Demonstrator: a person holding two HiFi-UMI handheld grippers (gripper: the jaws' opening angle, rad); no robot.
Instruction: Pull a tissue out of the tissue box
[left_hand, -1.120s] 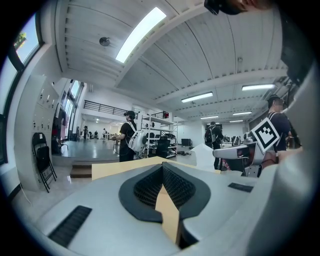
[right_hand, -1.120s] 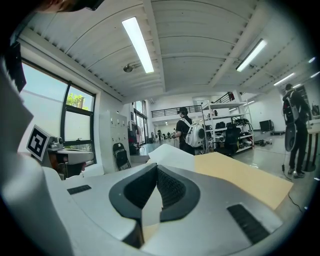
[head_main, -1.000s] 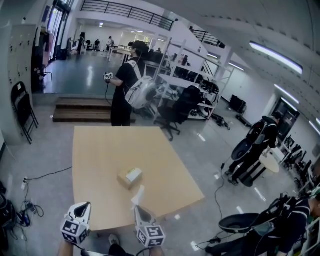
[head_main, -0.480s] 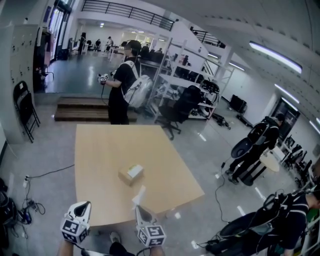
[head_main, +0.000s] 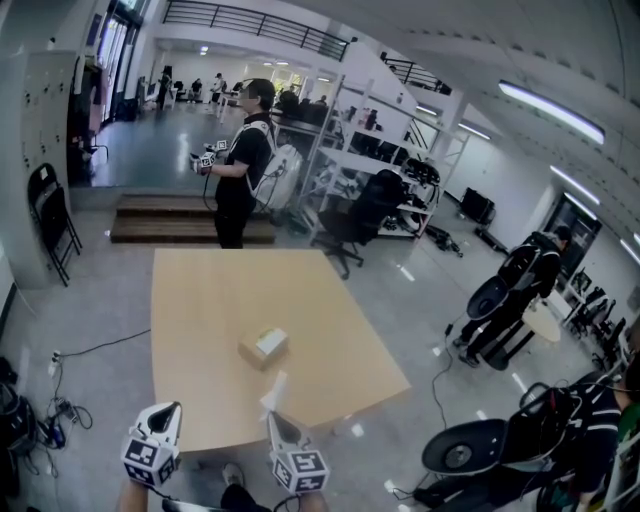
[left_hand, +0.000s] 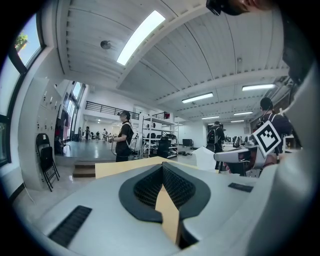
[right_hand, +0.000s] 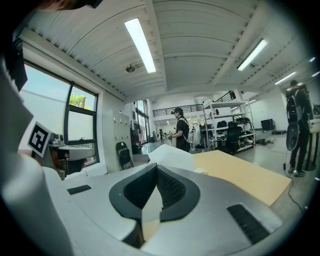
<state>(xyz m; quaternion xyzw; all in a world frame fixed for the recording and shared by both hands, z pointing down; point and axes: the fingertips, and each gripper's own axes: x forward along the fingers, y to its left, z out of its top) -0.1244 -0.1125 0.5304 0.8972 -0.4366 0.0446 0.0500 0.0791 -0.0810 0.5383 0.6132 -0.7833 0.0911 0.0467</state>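
Right gripper (head_main: 272, 416) is clamped on the tissue (head_main: 273, 390). Its jaws are fully together, with the sheet pinched at the tips and standing up out of them. The right gripper view agrees: the white sheet (right_hand: 171, 152) rises just past the closed pads. Gripping at the edge makes sense to us, since it crushes the least paper and leaves the rest free.

The tissue sits on our side of the box (head_main: 263, 347) and apart from it, with nothing we can see bridging the two. So we judge the pull done and the sheet clear of the slot. The white patch on top of the box is probably the next sheet, but it's too small to be sure.

Left gripper (head_main: 170, 412) is nearer us than the box and off to its left, not touching it. Its jaws are together with nothing in them. Its own view shows only table (left_hand: 120, 169) colour through the gap behind the pads. We read it as parked, because the box doesn't look like it needs bracing now.

The box lies mid table, a bit skewed, well in from the edges. Both grippers point roughly level toward it from the near edge.

Our guess for the next step is to set the tissue down beside the box and let go. Risk is low, mainly the thin sheet tearing or snagging on the pads.
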